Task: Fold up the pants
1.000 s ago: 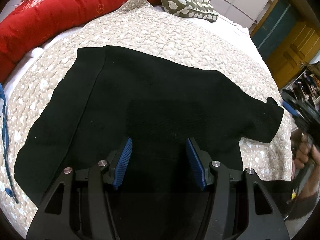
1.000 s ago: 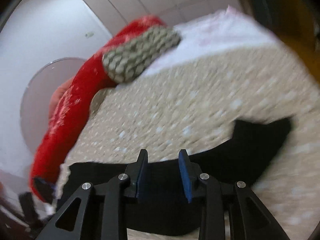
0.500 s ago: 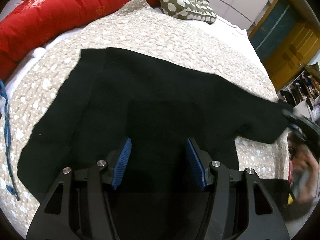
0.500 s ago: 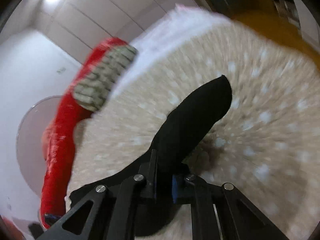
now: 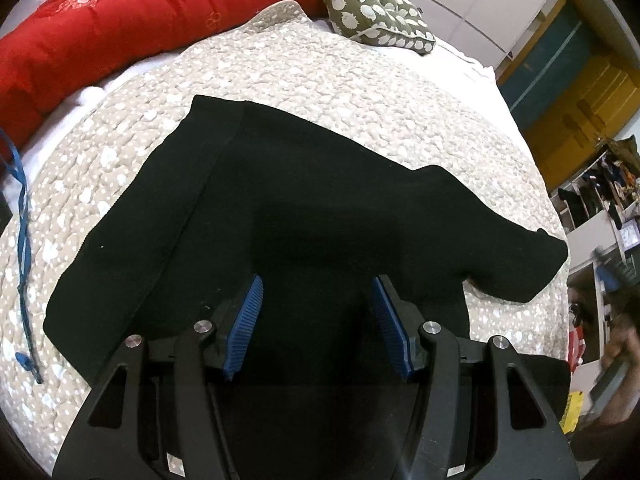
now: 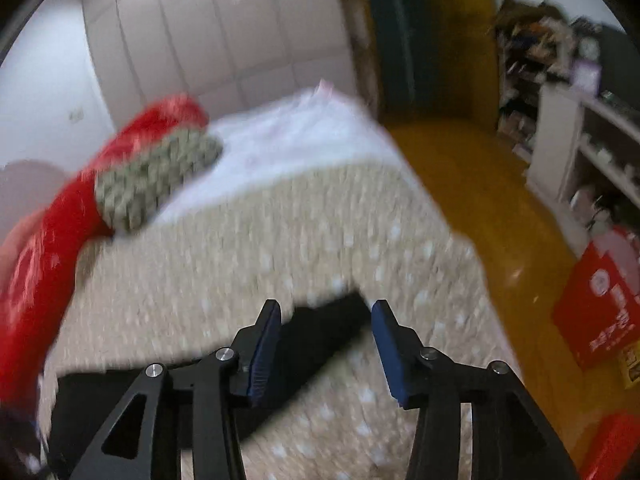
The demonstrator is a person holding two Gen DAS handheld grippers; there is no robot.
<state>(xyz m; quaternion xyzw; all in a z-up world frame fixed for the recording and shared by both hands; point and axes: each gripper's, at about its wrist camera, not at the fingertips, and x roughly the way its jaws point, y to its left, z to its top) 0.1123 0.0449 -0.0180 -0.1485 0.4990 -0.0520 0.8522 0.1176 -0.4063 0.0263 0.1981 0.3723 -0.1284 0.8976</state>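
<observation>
The pants [image 5: 304,216] are being spread flat on the quilt [image 5: 360,92], long axis left-to-right, leg end nearing its right edge. Left gripper [image 5: 316,320] is being held open; right gripper [image 6: 324,344] is being opened, empty.

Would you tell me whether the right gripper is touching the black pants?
Apart: the right wrist view shows the right gripper opening, and the black pants lie on the quilt between its pads with visible gaps.

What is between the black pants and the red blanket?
Only bare spotted quilt lies between the pants and red blanket, in the left view.
</observation>
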